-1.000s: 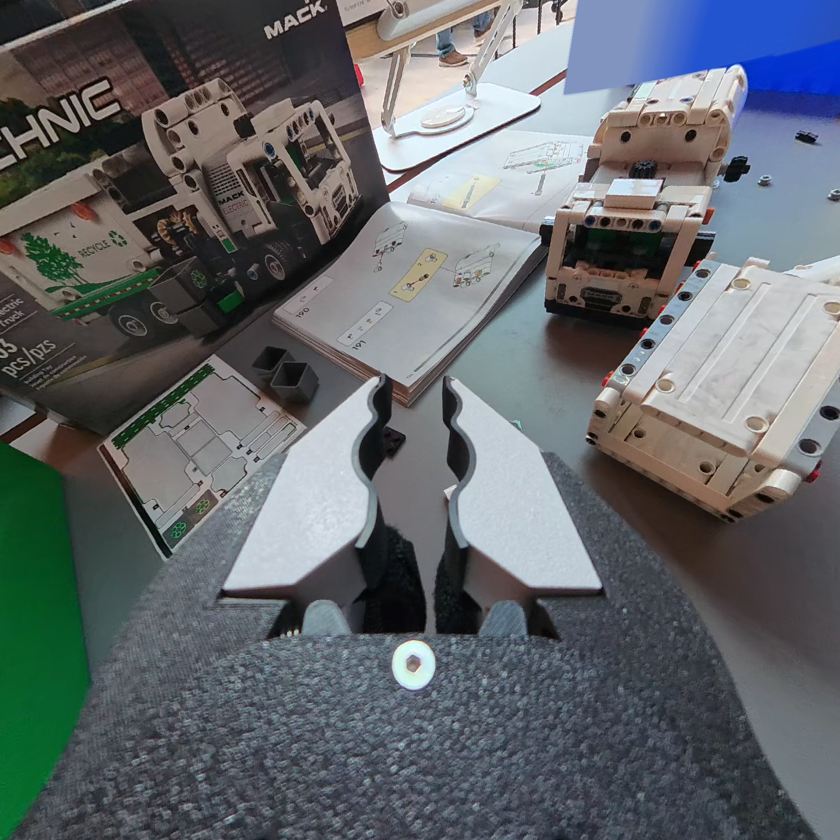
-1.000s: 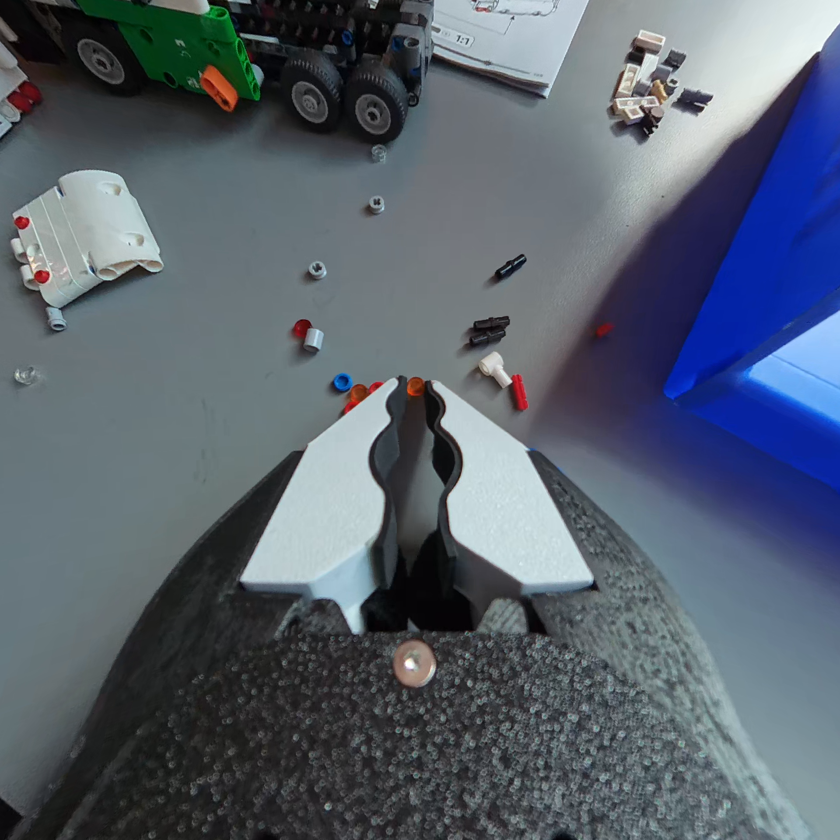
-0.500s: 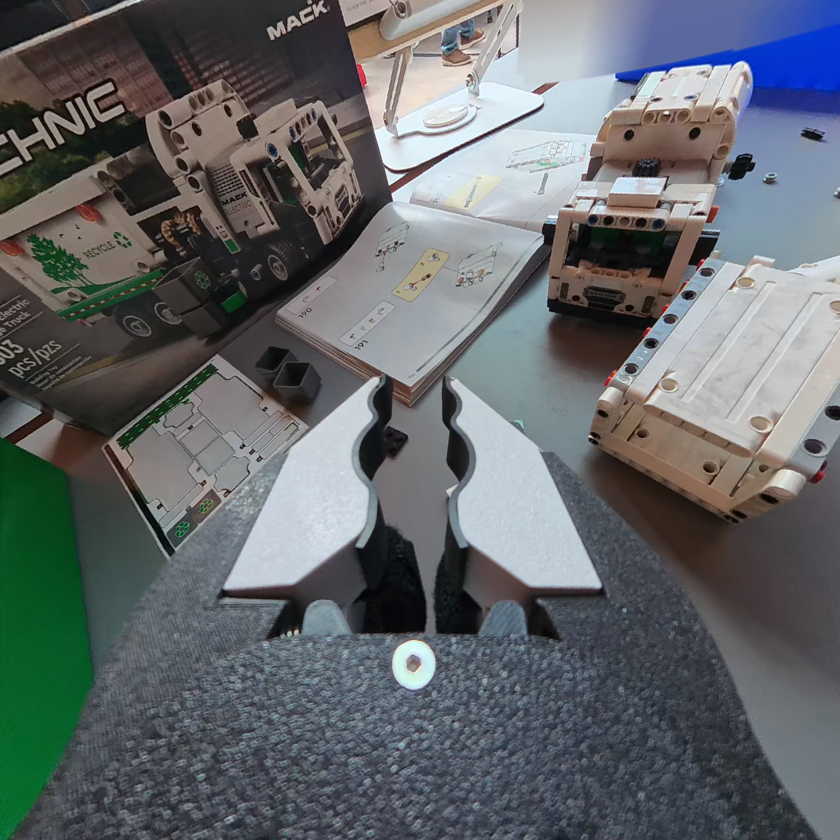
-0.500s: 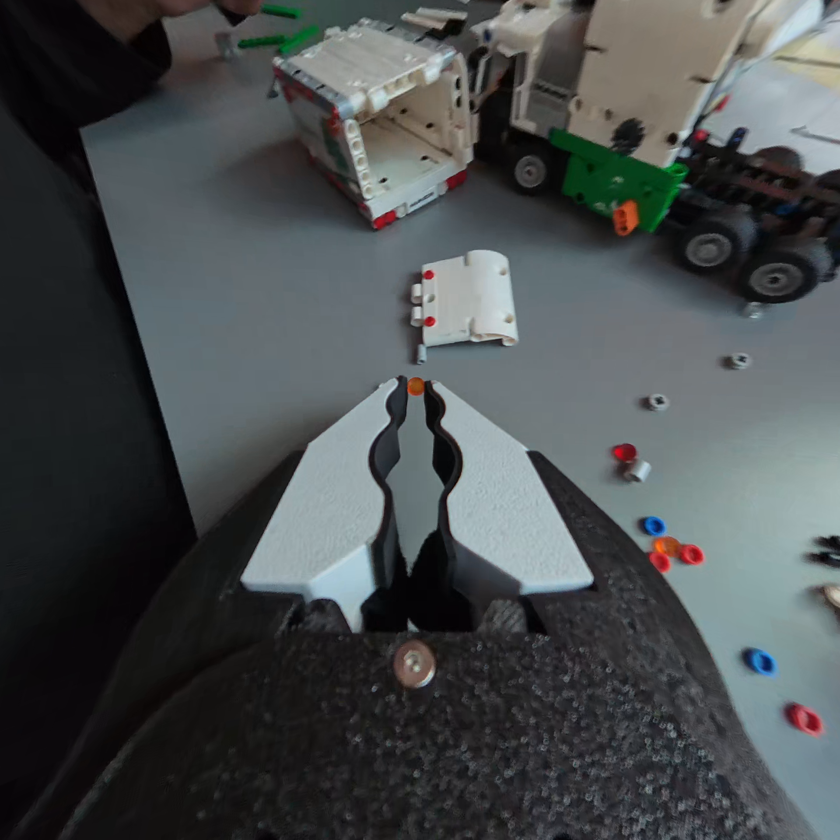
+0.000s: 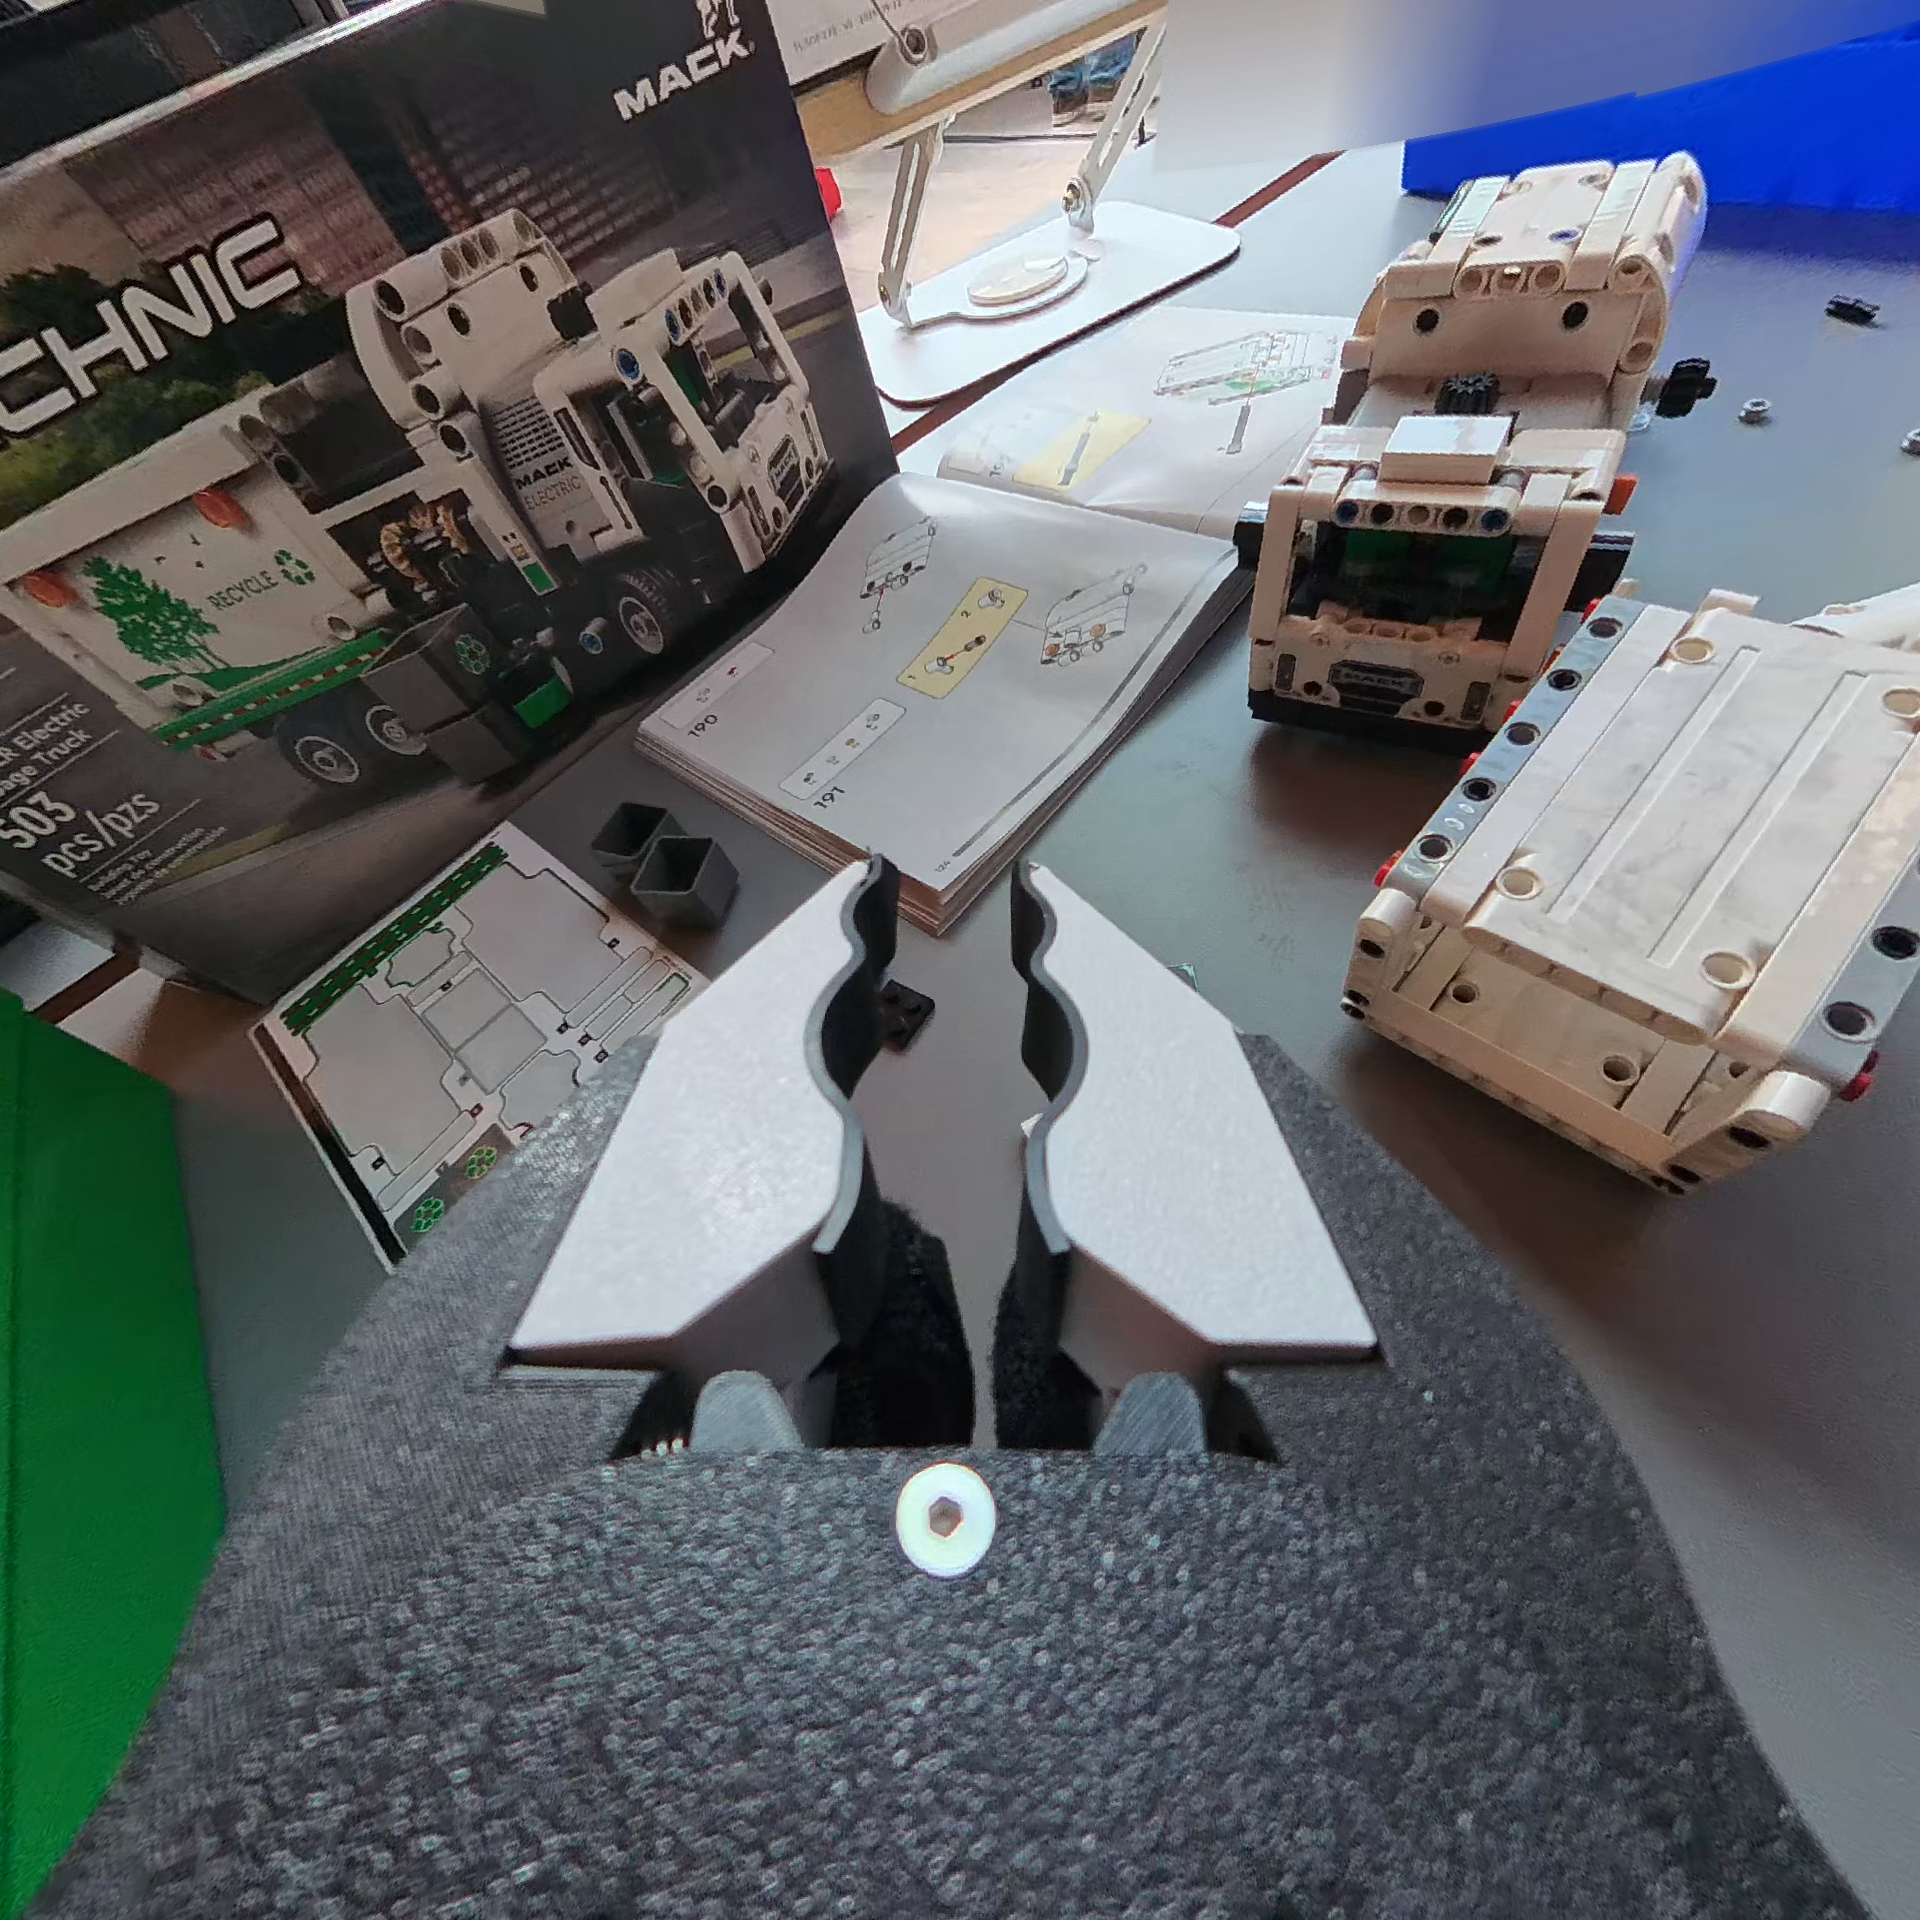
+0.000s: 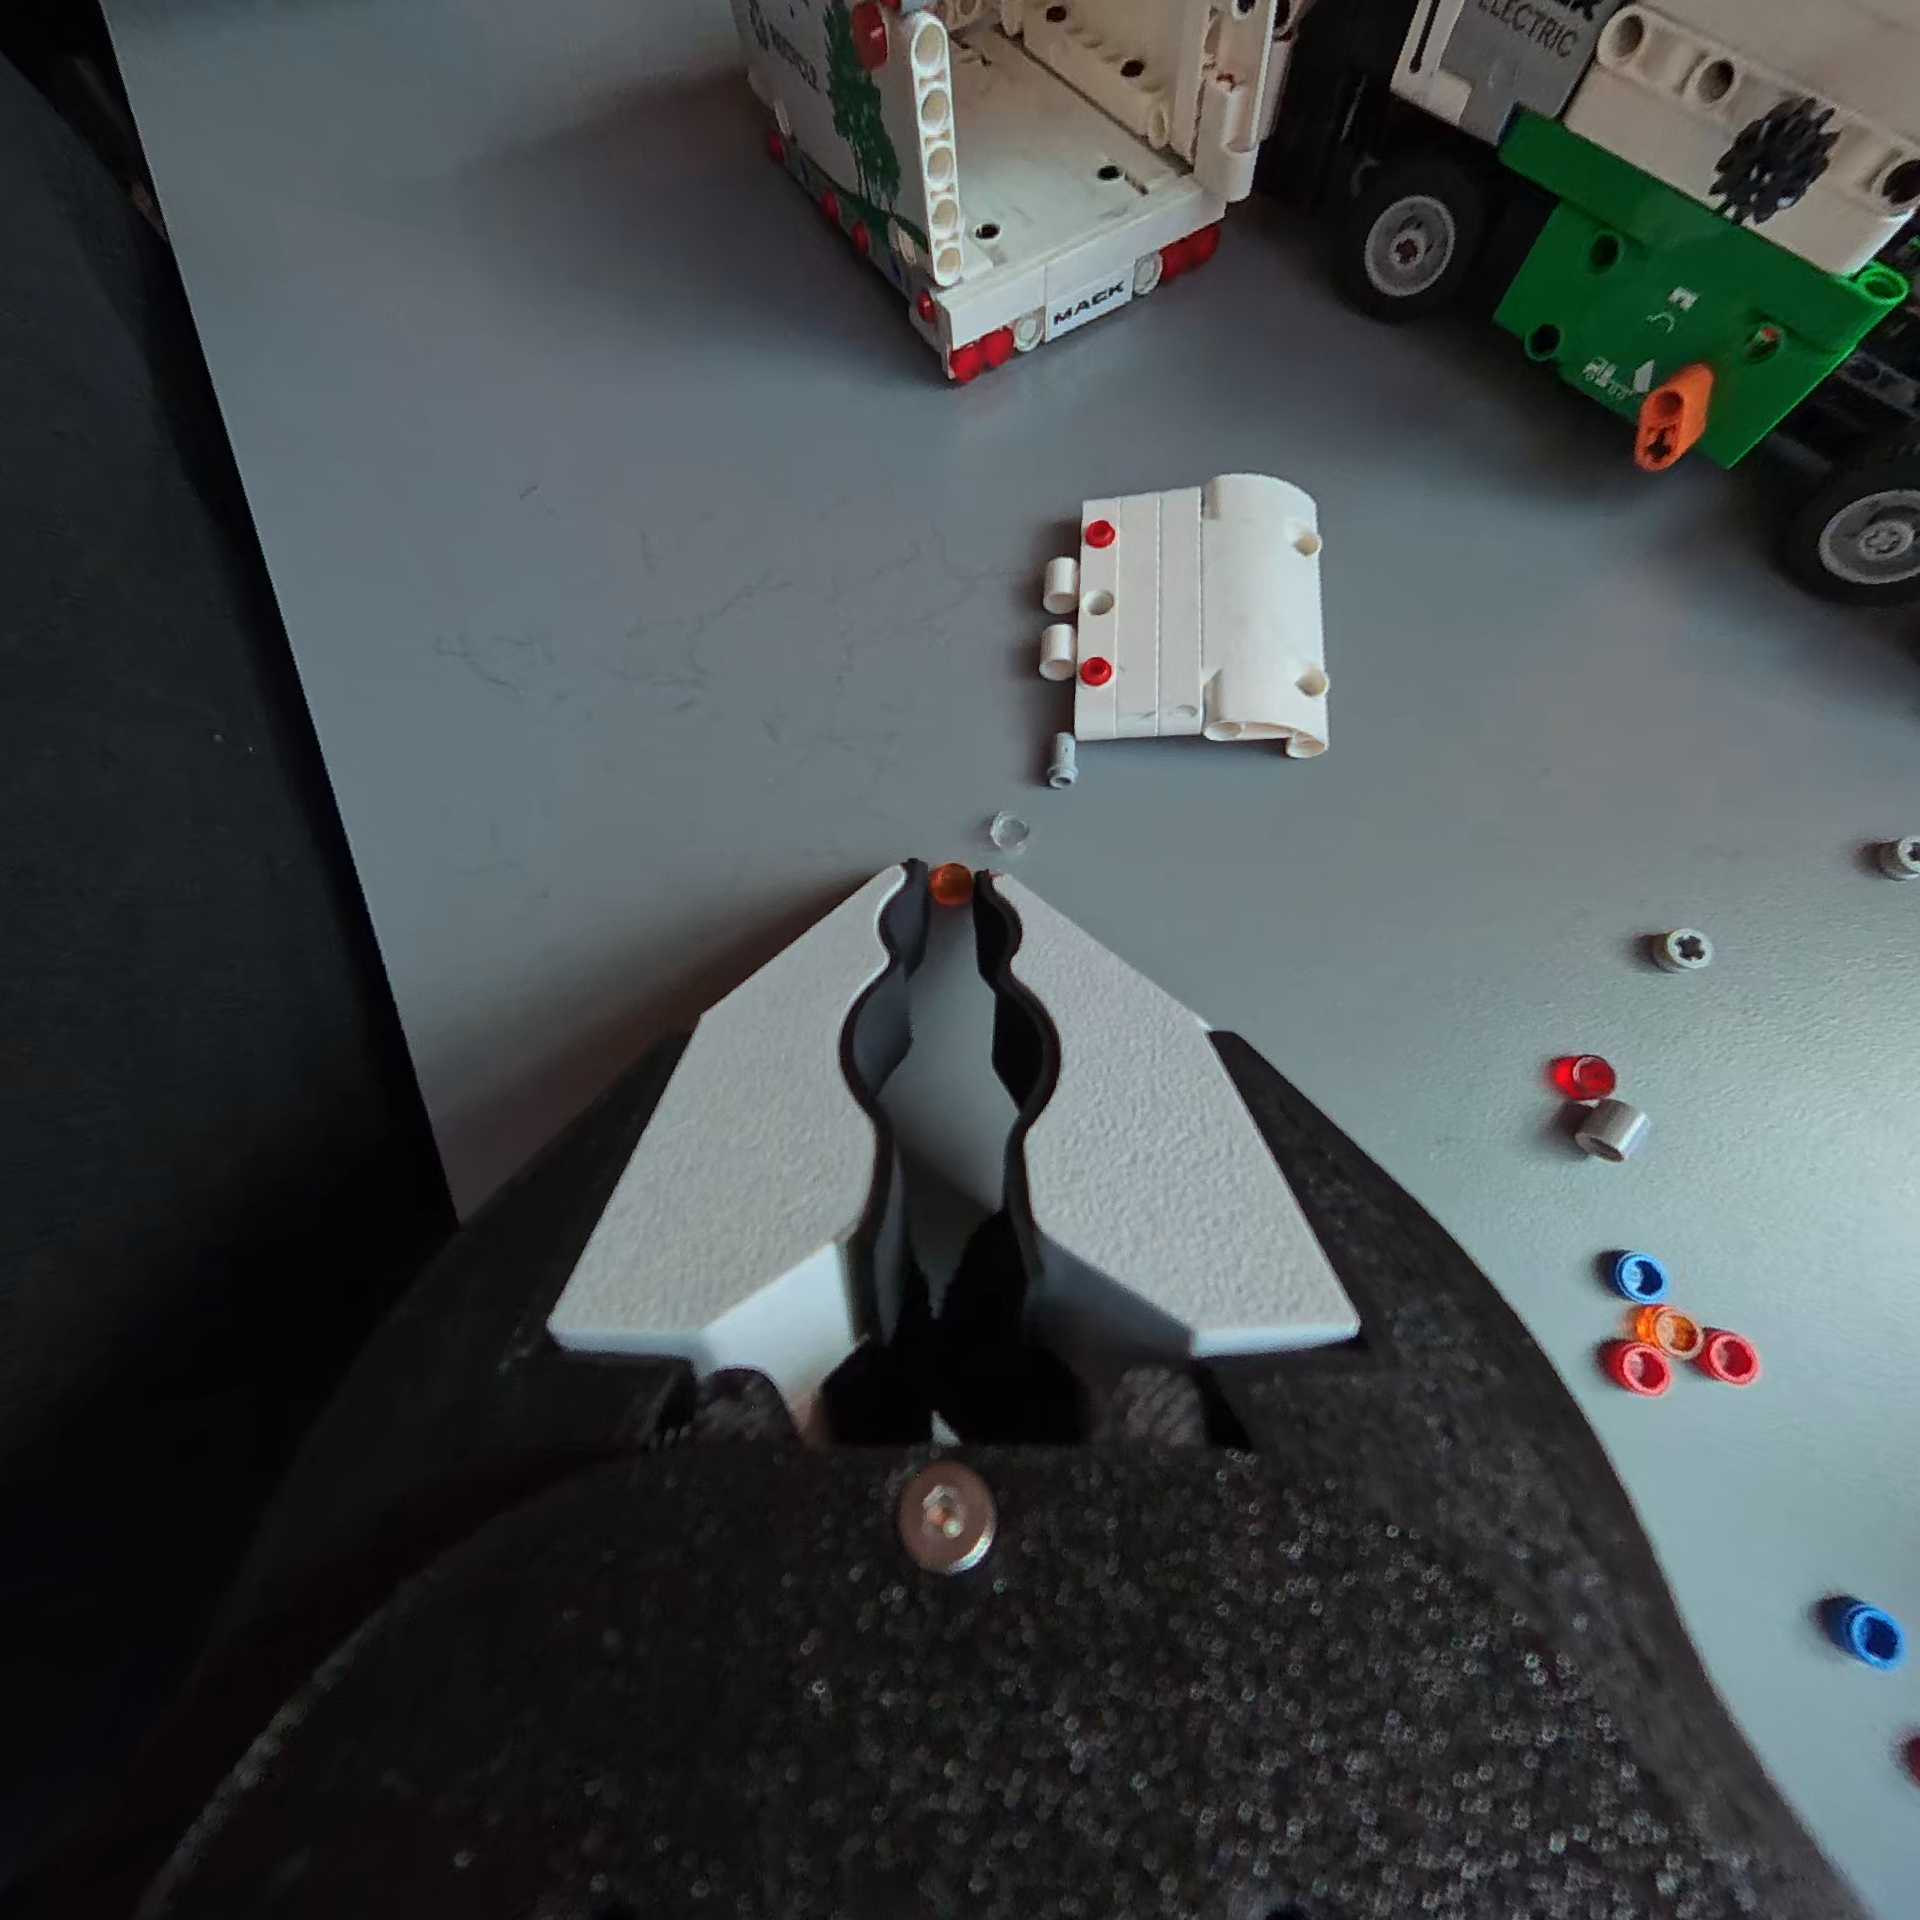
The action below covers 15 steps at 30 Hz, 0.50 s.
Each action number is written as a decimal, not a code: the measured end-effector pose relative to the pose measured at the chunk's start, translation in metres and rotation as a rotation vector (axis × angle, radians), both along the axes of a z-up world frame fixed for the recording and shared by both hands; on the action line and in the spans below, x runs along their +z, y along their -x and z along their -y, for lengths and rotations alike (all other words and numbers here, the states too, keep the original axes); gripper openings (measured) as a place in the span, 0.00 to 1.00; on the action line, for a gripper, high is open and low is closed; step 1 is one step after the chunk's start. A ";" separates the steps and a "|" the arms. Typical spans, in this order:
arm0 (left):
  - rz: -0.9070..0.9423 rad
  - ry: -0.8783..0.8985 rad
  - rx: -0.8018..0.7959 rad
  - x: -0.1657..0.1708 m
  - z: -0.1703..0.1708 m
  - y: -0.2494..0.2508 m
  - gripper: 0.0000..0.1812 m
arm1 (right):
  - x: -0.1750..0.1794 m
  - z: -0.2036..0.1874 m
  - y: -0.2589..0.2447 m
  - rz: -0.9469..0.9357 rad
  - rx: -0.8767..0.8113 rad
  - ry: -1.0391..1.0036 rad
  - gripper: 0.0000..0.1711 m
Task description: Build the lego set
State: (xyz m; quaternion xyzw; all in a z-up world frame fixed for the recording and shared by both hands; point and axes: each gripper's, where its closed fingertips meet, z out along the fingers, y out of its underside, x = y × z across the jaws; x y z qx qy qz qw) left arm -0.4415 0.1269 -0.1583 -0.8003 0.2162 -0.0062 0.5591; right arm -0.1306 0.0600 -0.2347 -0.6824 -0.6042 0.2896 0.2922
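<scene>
My right gripper (image 6: 948, 881) is shut on a small orange round stud (image 6: 950, 883) at its fingertips, above the grey table. Just ahead lies a white panel piece (image 6: 1205, 621) with two red studs, a clear stud (image 6: 1008, 831) and a small grey pin (image 6: 1061, 760). Farther off are the white truck body box (image 6: 997, 177) and the truck chassis with a green panel (image 6: 1683, 301). My left gripper (image 5: 943, 894) is open and empty. It faces the open instruction booklet (image 5: 935, 675), with the truck cab (image 5: 1423, 551) and the white body box (image 5: 1662, 914) to its right.
Loose red, blue, orange and grey studs (image 6: 1652, 1320) lie on the table at the right of my right gripper. The table's left edge (image 6: 312, 727) is near. The set's box (image 5: 364, 416), a sticker sheet (image 5: 457, 1029), two grey bins (image 5: 665, 873) and a small black plate (image 5: 904, 1013) sit by my left gripper. One gripper's finger ends stand about 35 cm off the other's.
My right gripper has swung left from the loose studs and closed in on the white panel piece, keeping the orange stud. My left gripper has barely moved.
</scene>
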 end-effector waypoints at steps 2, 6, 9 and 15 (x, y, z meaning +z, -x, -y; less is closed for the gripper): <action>0.003 0.001 -0.001 0.000 0.000 0.000 0.11 | 0.006 0.002 0.001 -0.040 0.005 0.015 0.06; 0.001 -0.001 -0.003 0.001 0.001 -0.001 0.11 | 0.017 -0.019 -0.015 -0.081 -0.088 -0.015 0.07; -0.004 -0.008 -0.006 0.003 0.001 -0.002 0.11 | 0.019 -0.059 -0.044 -0.064 -0.291 -0.076 0.07; -0.003 -0.005 -0.004 0.001 0.001 -0.001 0.11 | 0.009 -0.101 -0.083 -0.017 -0.539 -0.126 0.06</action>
